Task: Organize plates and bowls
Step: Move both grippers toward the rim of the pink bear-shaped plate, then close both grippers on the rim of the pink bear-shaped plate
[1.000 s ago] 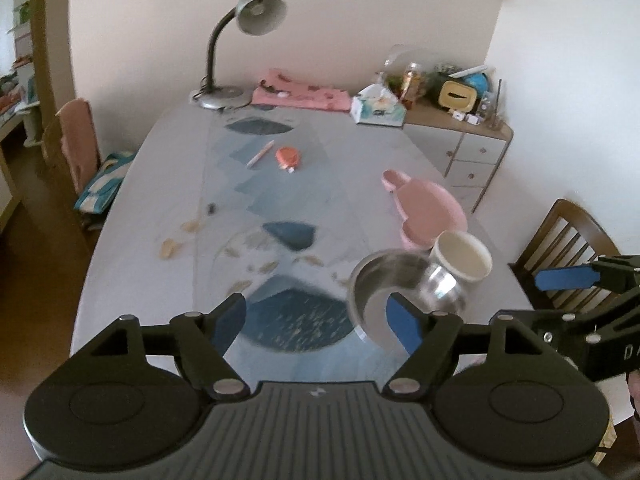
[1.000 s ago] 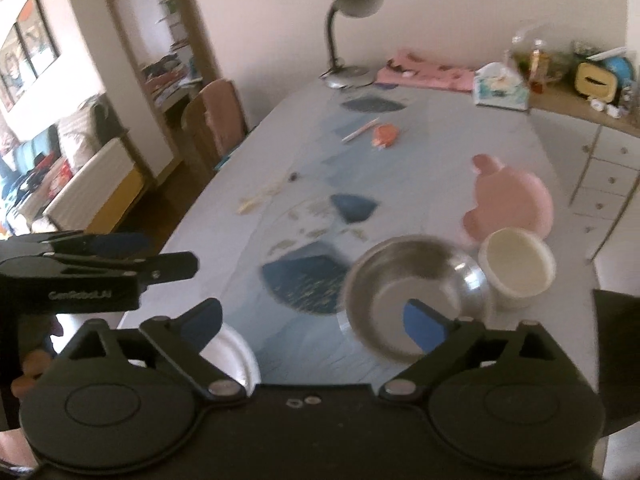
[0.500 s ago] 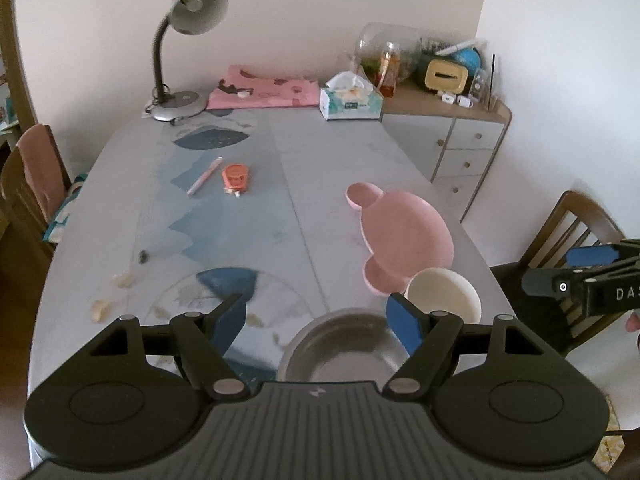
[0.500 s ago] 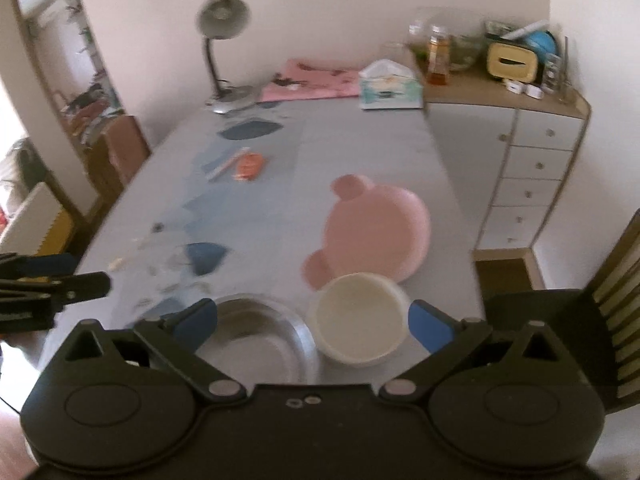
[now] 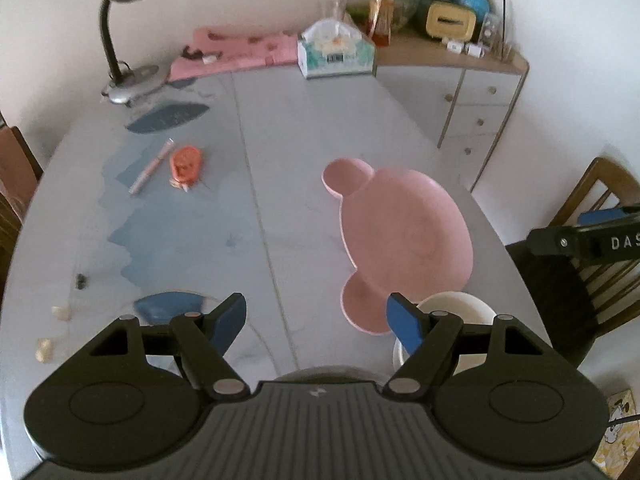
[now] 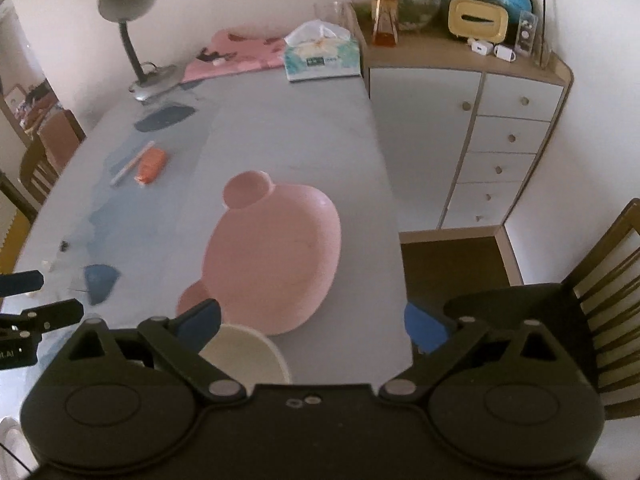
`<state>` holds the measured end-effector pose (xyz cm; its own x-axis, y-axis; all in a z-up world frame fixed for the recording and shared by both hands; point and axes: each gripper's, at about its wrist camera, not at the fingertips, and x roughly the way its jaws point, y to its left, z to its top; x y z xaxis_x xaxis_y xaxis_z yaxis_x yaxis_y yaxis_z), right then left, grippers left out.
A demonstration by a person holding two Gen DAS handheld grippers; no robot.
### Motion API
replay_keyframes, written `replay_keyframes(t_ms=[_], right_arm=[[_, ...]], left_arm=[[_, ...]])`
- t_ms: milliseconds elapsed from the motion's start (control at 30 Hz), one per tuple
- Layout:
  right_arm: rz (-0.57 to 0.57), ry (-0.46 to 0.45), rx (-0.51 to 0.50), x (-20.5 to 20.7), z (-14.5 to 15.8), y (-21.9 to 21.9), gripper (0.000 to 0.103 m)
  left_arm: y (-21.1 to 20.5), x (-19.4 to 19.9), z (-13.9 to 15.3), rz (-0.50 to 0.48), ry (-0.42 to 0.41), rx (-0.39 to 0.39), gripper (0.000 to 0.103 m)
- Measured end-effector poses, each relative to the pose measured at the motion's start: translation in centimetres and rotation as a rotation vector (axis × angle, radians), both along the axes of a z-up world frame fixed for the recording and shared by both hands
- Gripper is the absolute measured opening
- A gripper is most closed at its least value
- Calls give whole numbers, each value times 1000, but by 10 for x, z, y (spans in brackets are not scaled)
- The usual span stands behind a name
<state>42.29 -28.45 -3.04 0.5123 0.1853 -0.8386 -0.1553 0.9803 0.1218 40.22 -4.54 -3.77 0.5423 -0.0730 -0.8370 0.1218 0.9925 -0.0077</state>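
Observation:
A pink bear-shaped plate (image 5: 404,232) (image 6: 276,260) lies on the grey table (image 5: 312,128) near its right edge. A cream bowl (image 5: 460,308) (image 6: 244,356) stands just in front of the plate, partly behind my fingers in both views. Only the rim of a steel bowl (image 5: 320,374) shows above the left gripper's body. My left gripper (image 5: 316,318) (image 6: 36,298) hovers open above the table, left of the plate's near ear. My right gripper (image 6: 312,324) (image 5: 560,227) is open above the plate's near edge, with nothing held.
A desk lamp (image 5: 120,32), pink cloth (image 5: 236,50) and tissue box (image 5: 336,50) stand at the far end. An orange item (image 5: 186,162) and a pen (image 5: 151,166) lie left of centre. A drawer cabinet (image 6: 500,128) and a wooden chair (image 6: 600,288) stand right of the table.
Both grippers swept right and forward along the table. The steel bowl dropped almost out of sight beneath them, and the pink plate and cream bowl came close. Jaws unchanged.

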Motion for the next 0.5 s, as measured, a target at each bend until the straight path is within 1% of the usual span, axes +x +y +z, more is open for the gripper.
replay_keyframes(t_ms=[67,167,267,333,400,433,500], right_arm=[[3,19,-5,13,-10,0,97],[6,49,-14,32,-27,1,93],[-4,75,-23,46,-43,2,90],[-12,93,-25,56,-52,2,87],[-24,111,-23,63,-60,0,84],[-25,119,-20,68,-64,0,82],[-28,136,-17,74,-71,0,78]], left_arm=[[-6,11,-12,-13,25,1,77],[-14,27,-28,-21,52,26,76],[-17,42,-43,-10,95,7,74],[-20,50,-52,-3,121,2,73],[-22,56,-60,-3,144,-6,69],[-24,60,-65,-3,157,-10,68],[-24,65,-74,8,175,-4,65]])
